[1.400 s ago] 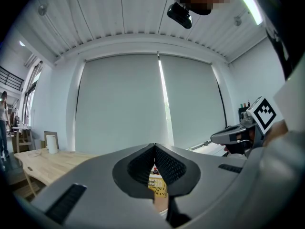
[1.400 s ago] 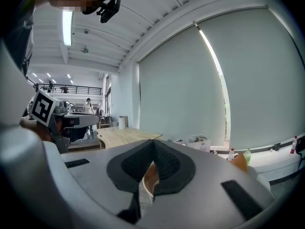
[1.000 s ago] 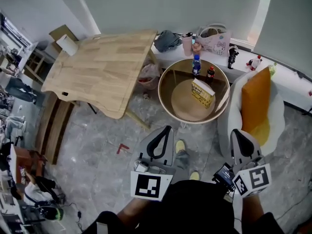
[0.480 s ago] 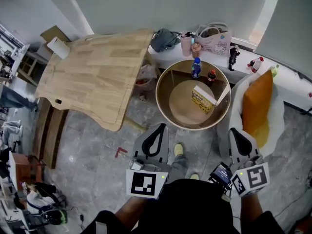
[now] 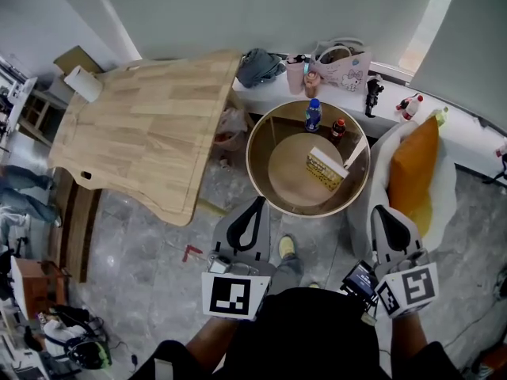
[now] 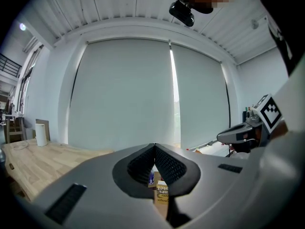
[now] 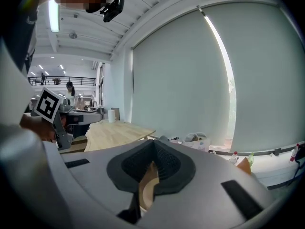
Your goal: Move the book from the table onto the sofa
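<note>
A blue bottle [image 5: 314, 115] stands behind the book [image 5: 325, 170]

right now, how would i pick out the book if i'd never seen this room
Find the round wooden table between the long light-wood table and the white sofa with the orange cushion. The book sits on the round table's right half. It is a boxy yellow thing with a white page edge, unlike the upright blue bottle and dark red-capped bottle behind it.
</note>
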